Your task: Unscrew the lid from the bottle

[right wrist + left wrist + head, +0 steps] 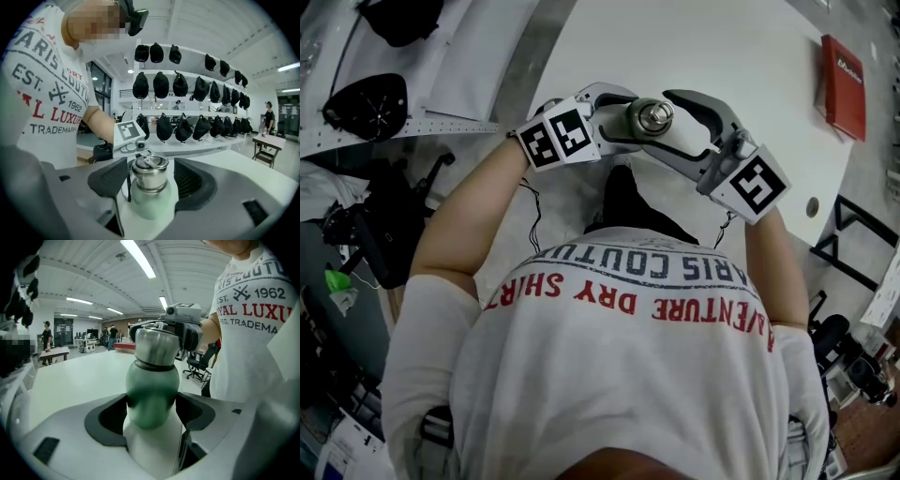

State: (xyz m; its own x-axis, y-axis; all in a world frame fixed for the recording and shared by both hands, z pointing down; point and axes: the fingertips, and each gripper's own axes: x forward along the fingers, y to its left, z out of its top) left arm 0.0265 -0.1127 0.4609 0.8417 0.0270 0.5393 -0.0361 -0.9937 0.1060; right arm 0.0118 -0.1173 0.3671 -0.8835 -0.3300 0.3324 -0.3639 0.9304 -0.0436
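The left gripper (152,412) is clamped on the bottle (152,397), its dark pads pressing the green shoulder from both sides; this grip reads as the anchor, holding the body fast so that it cannot spin while the cap is worked. The bottle is held in the air above the edge of the white table (703,47), close in front of the person's chest, roughly upright with the steel lid (149,174) uppermost; nothing of it rests on the table. The right gripper (150,182) comes in from the opposite side and brackets the lid; its jaws stand wide, with a clear gap between each ribbed pad and the steel, so it has hold of nothing at this moment. That looks like a loosened grip between turns, the hand placed to re-grip rather than taken away. The lid sits square on the neck, with no visible gap or tilt; judged from that, the unscrewing is not finished.
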